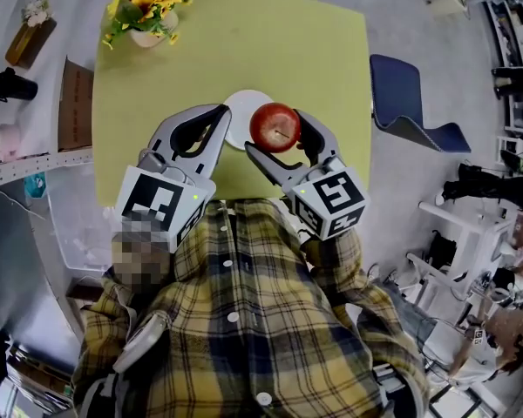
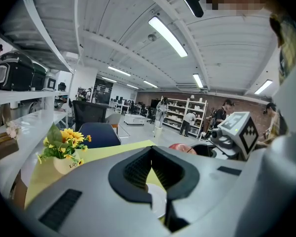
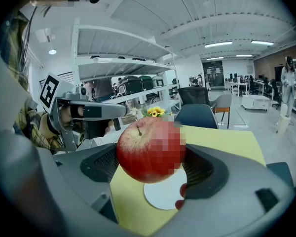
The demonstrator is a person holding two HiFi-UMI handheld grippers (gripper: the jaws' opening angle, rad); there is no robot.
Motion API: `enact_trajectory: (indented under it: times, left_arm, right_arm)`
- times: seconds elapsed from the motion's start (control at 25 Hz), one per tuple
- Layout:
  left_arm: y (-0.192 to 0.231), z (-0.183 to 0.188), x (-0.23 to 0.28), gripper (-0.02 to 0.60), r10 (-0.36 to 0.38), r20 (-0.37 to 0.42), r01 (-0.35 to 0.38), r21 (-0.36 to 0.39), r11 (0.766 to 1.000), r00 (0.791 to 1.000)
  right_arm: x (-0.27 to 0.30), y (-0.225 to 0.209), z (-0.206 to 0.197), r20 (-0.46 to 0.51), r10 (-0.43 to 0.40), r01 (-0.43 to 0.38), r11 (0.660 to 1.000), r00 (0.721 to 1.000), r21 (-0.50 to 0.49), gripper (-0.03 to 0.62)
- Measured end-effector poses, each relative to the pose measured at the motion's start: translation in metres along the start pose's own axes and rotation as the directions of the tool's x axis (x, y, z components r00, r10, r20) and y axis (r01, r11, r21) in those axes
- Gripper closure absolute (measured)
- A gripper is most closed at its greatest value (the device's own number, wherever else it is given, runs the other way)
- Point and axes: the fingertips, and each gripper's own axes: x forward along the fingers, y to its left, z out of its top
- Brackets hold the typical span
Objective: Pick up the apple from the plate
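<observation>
Your plaid shirt (image 1: 261, 320) fills the bottom of the head view, and both tools sit just past it over the yellow-green surface (image 1: 270, 50). Your right tool (image 1: 274, 133) is clamped on the red apple (image 1: 275, 126), one jaw on each side. In the right gripper view the apple sits in the air, with the white plate (image 1: 242, 110) lying flat on the surface under it, so it looks clear of the plate. Your left tool (image 1: 224, 116) has its jaws closed tip to tip with nothing between them, and it's hanging over the plate's left edge. A pot of sunflowers (image 1: 148, 11) stands at the far left corner, well apart from everything.
</observation>
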Motion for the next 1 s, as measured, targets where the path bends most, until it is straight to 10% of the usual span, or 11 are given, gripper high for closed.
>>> enact_trajectory:
  times: [1.0]
  left_arm:
    - [0.023,0.0,0.014,0.574,-0.031,-0.041,0.031,-0.004,1.0,0.999]
  right_arm:
    - [0.006,-0.007,-0.001,-0.024,0.026,-0.027,0.999,0.999,-0.023,0.194]
